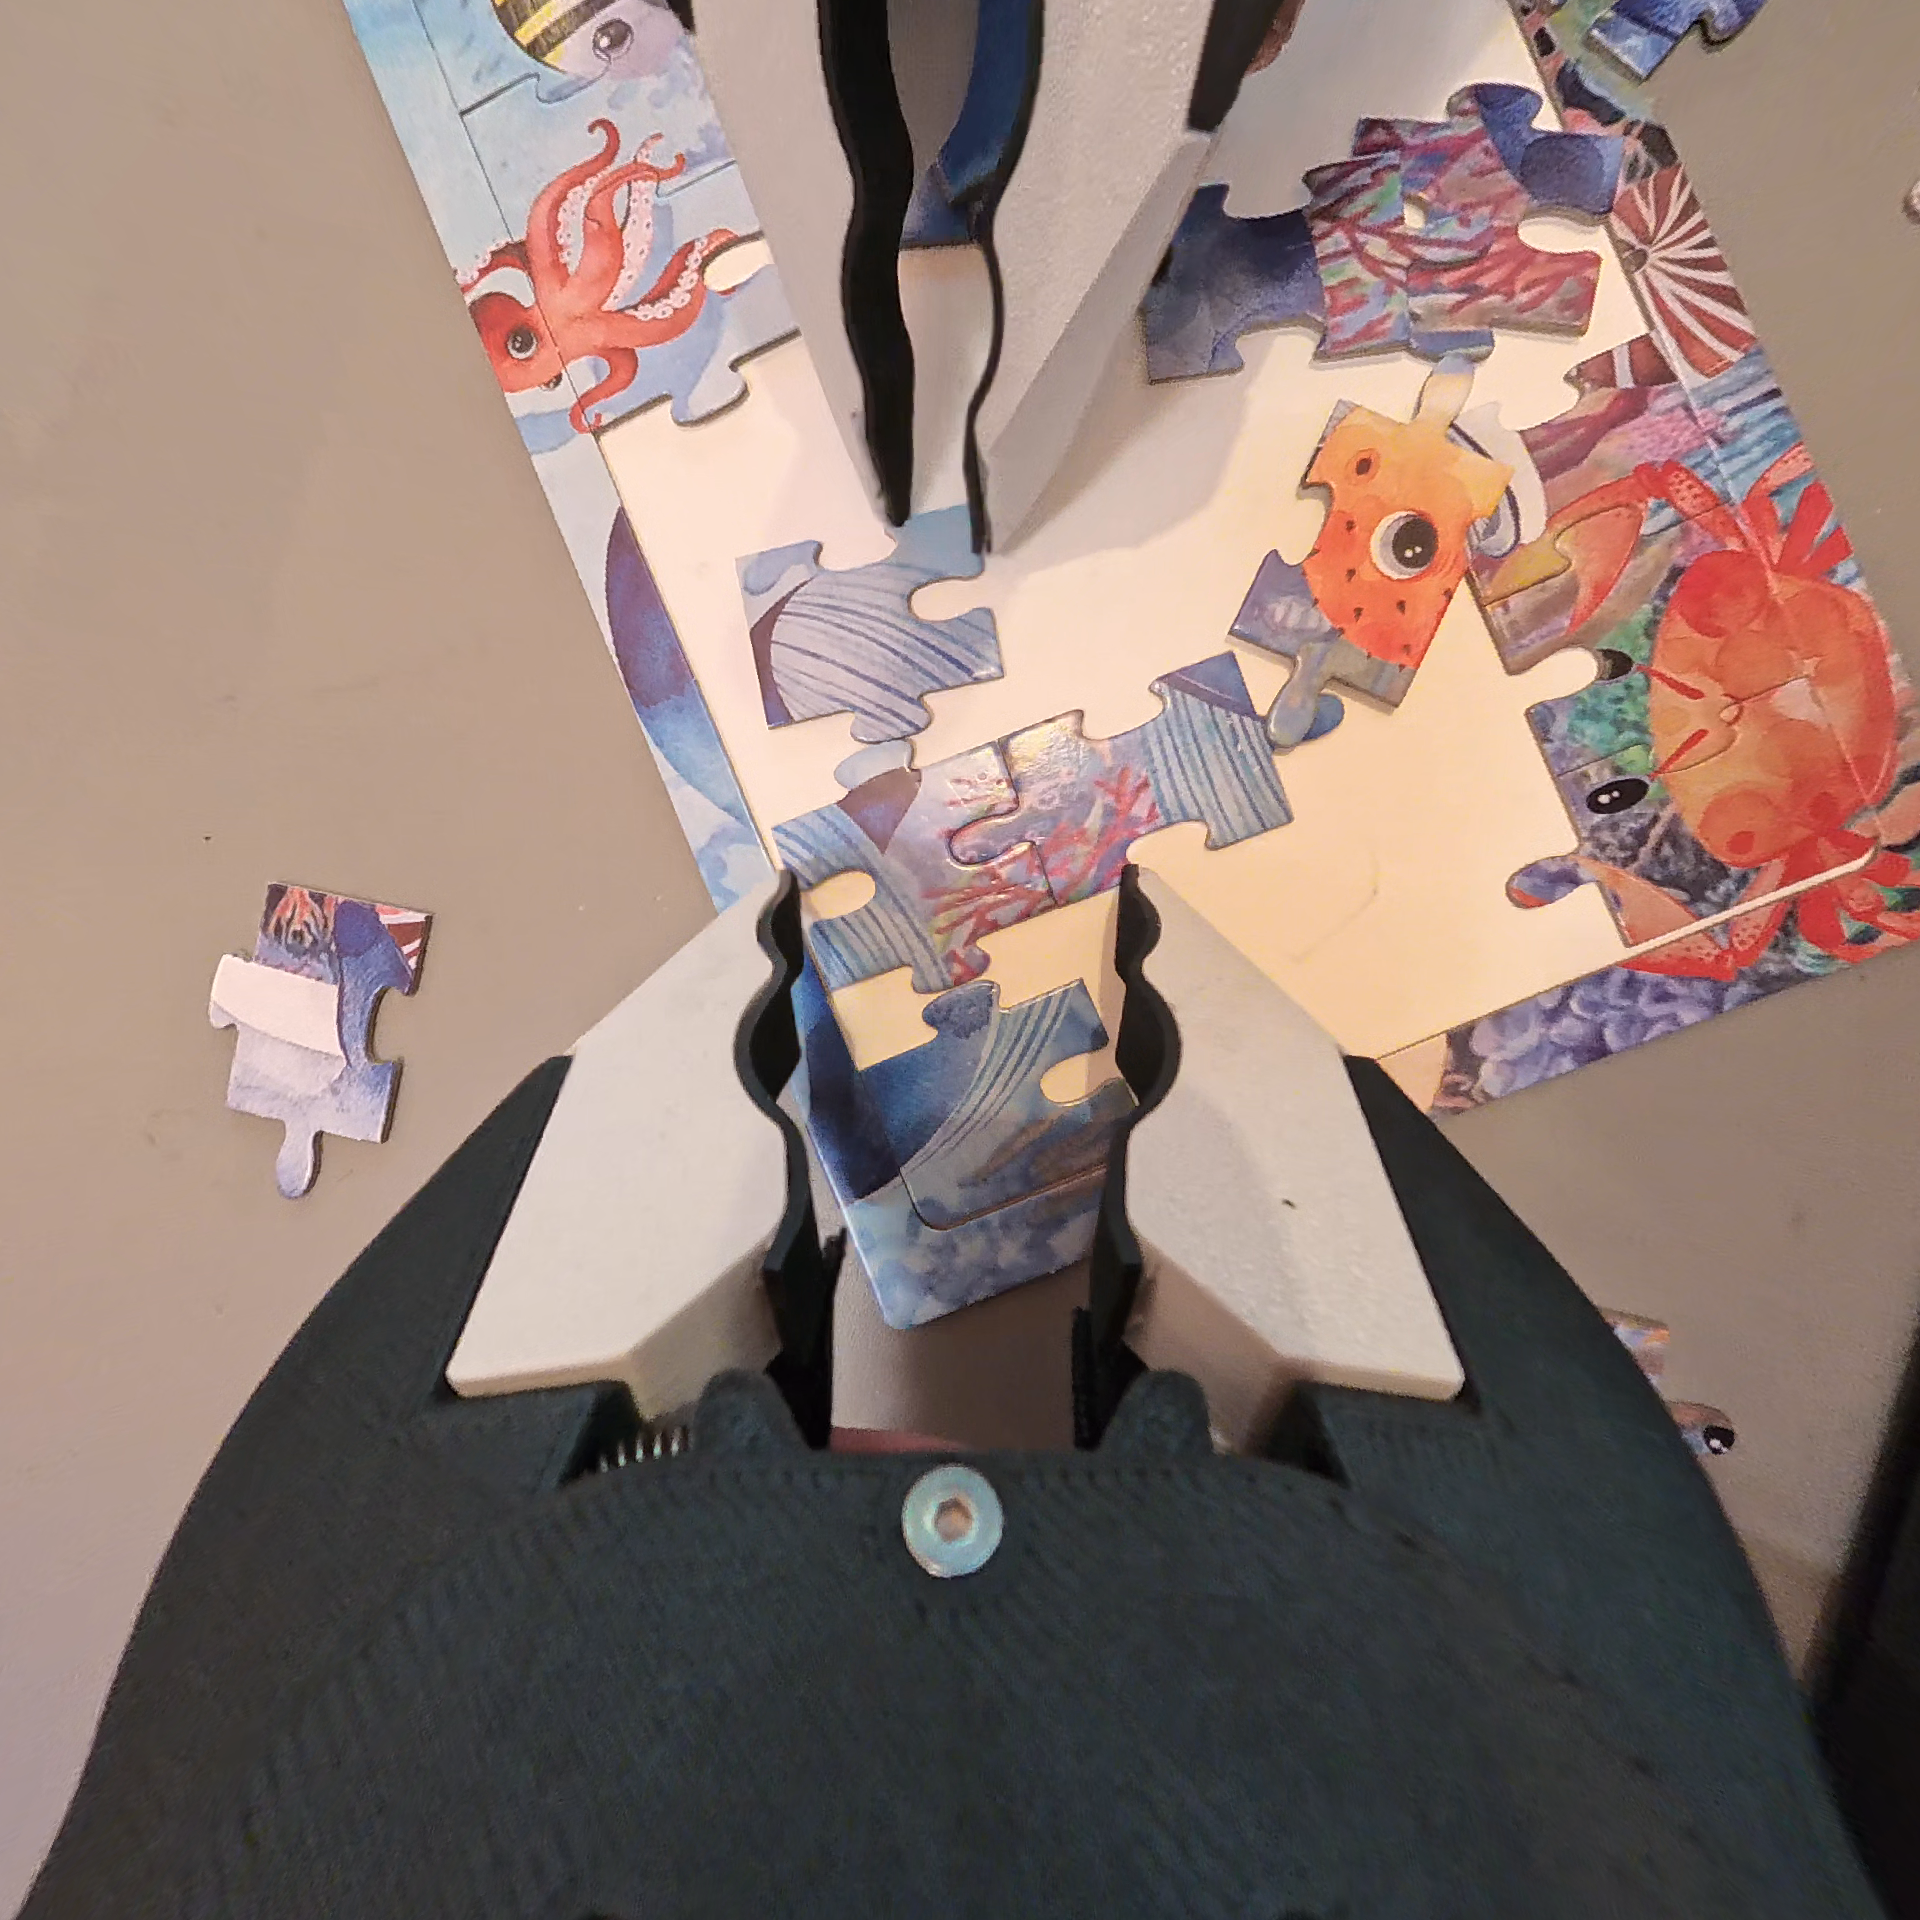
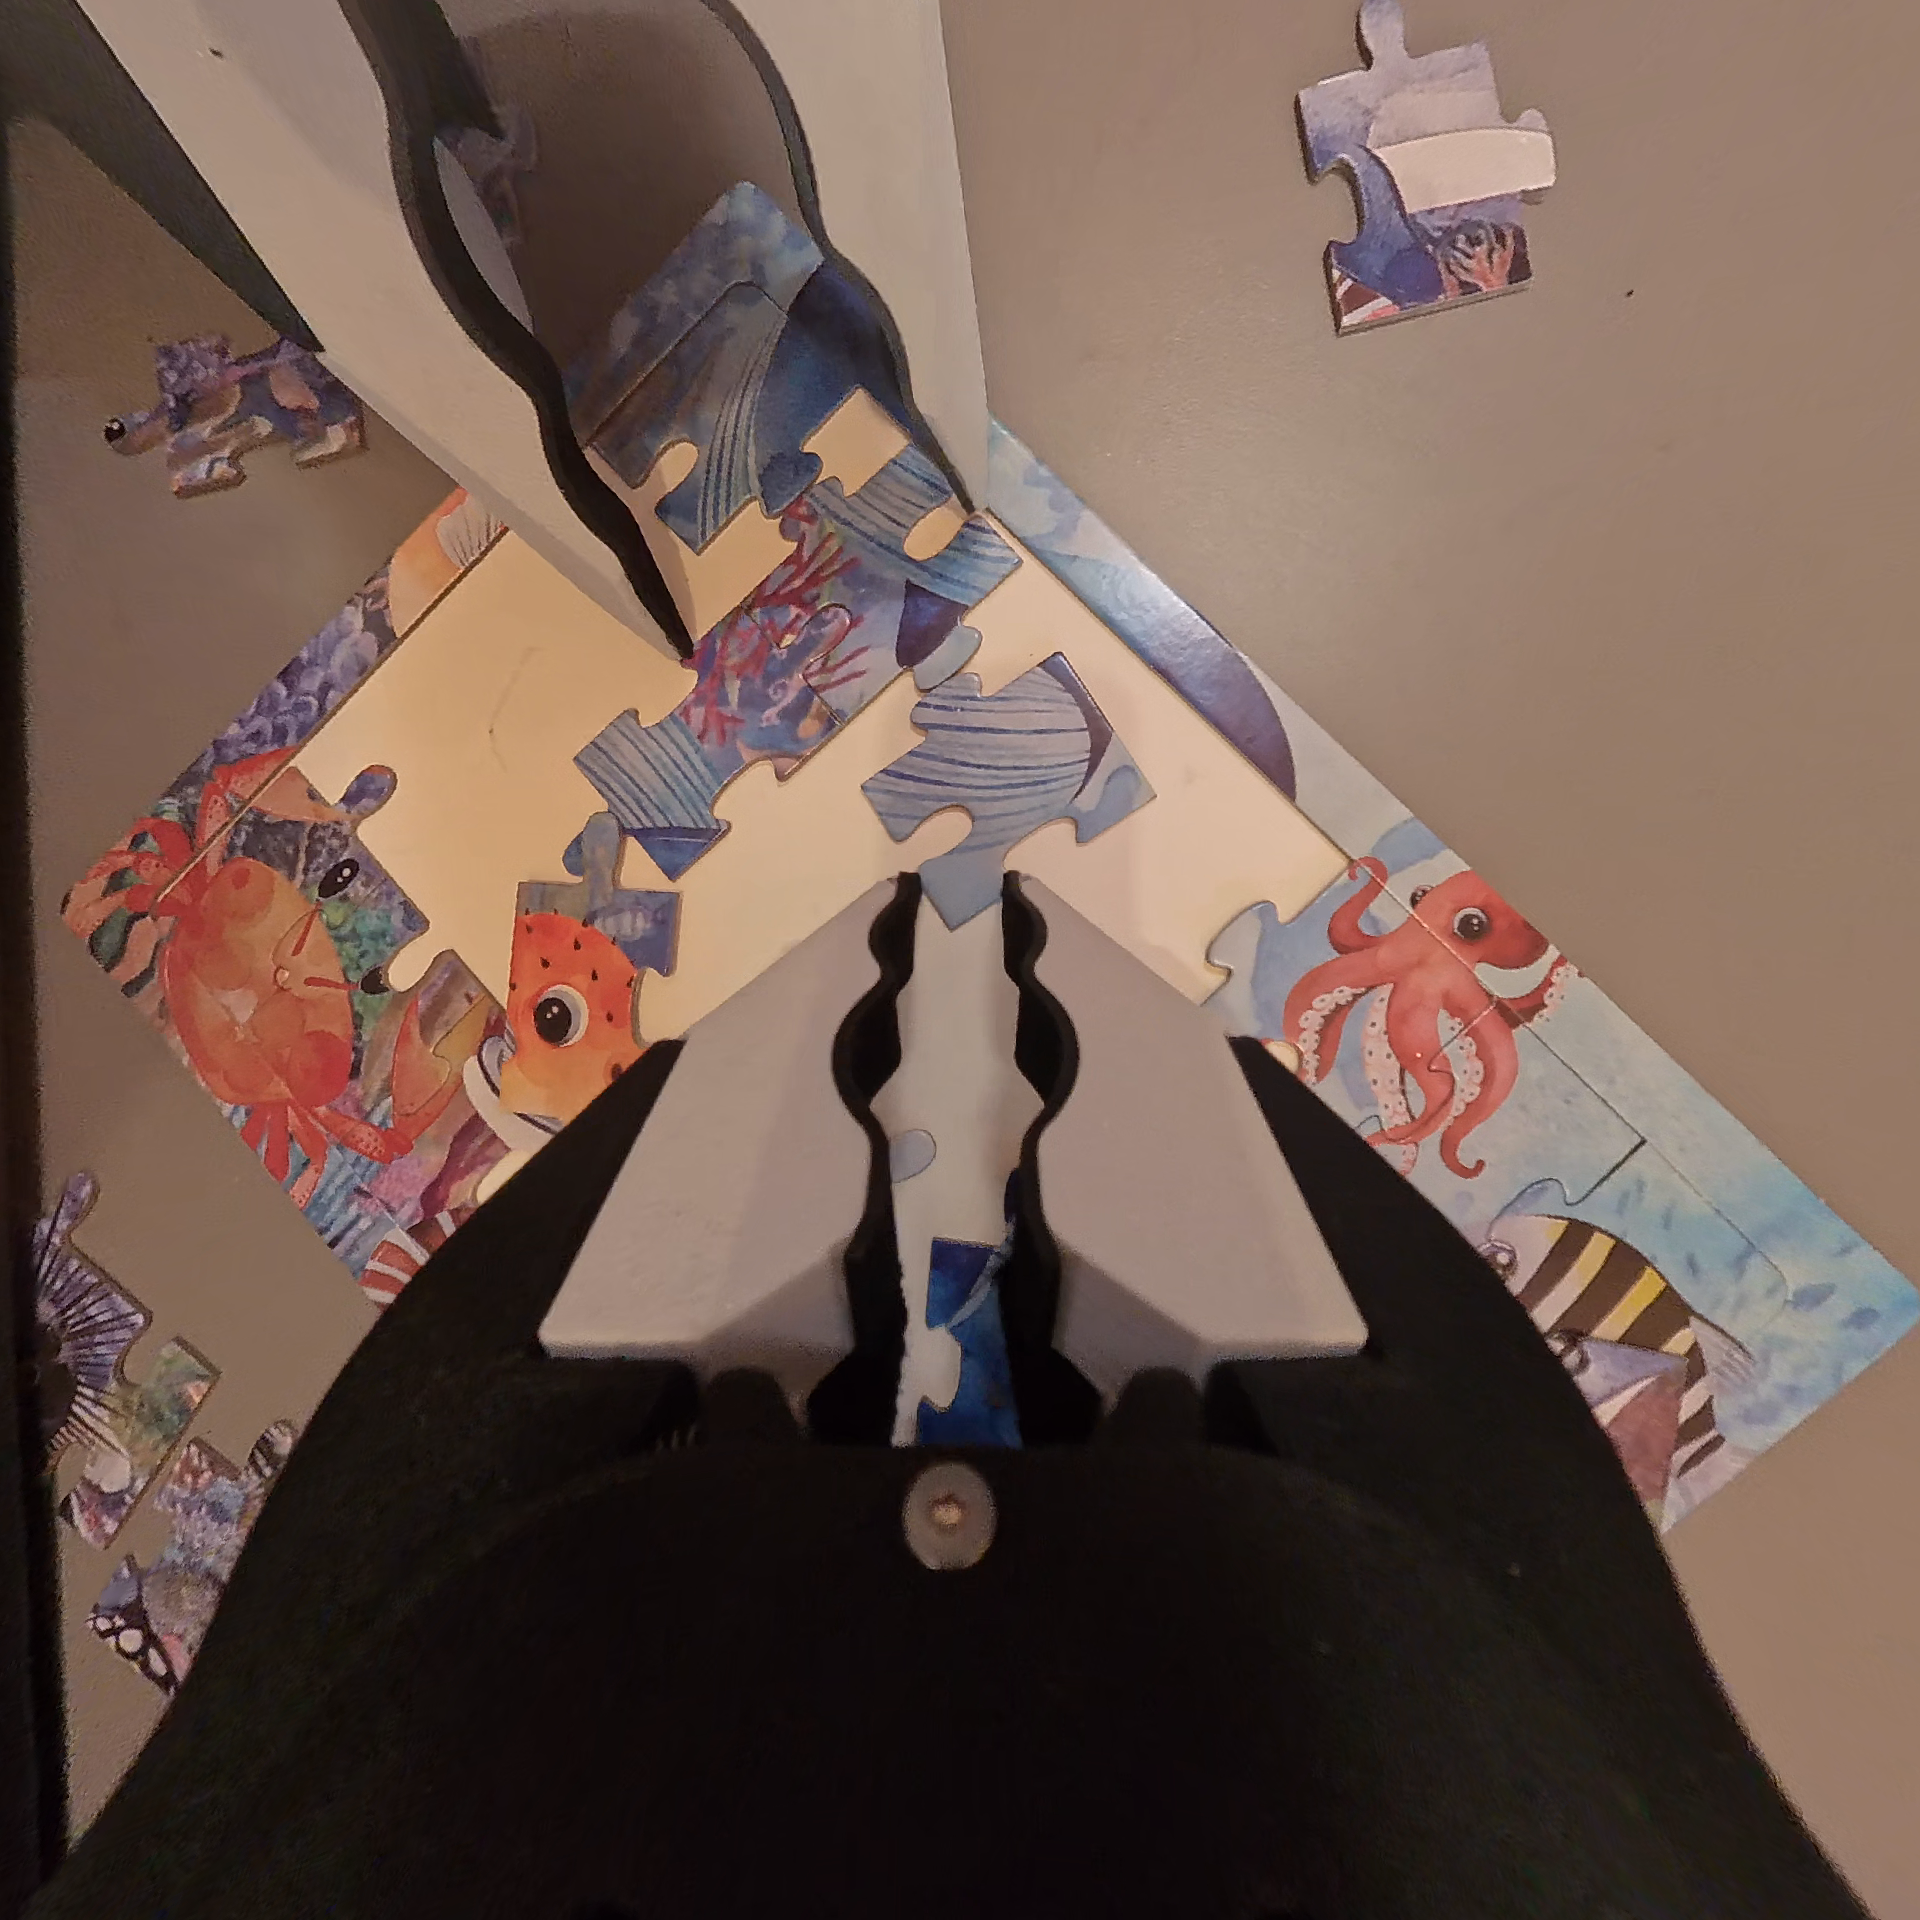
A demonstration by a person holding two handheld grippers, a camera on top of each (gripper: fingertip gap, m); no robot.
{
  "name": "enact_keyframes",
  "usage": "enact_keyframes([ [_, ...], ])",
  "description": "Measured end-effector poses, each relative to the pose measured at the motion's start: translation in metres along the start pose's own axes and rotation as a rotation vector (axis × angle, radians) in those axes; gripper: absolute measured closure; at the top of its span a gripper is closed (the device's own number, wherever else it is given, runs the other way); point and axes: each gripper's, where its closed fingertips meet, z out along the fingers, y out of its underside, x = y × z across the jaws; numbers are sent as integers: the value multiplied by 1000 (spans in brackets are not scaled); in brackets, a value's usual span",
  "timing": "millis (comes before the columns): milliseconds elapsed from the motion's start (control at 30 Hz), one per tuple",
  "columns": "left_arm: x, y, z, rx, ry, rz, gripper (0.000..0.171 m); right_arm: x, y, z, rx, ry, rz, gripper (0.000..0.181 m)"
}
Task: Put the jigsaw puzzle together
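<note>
The jigsaw puzzle (image 1: 1195, 499) lies half-built on the grey bench (image 1: 260, 520), its cream tray bare in the middle. The left hand-held gripper (image 1: 961, 904) stands released, its jaws spread either side of a joined cluster of blue striped pieces (image 1: 935, 862) near the tray's corner. The right hand-held gripper (image 2: 961, 883) looks clenched on a dark blue piece (image 2: 971, 1340), its tips just above a loose striped piece (image 2: 997, 769) at the tray's middle. A torn piece (image 1: 312, 1029) lies on the bench, well apart from the tray.
</note>
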Motion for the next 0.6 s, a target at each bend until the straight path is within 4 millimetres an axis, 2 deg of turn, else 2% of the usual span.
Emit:
enact_keyframes([
  [167, -1, -1, 1, 0, -5, 2, 112, 1, 1, 0, -2, 3, -4, 174],
  [400, -1, 0, 1, -3, -7, 0, 113, -1, -3, 2, 5, 14, -7, 158],
  [600, -1, 0, 0, -5, -8, -1, 113, 3, -5, 4, 0, 68, -27, 164],
])
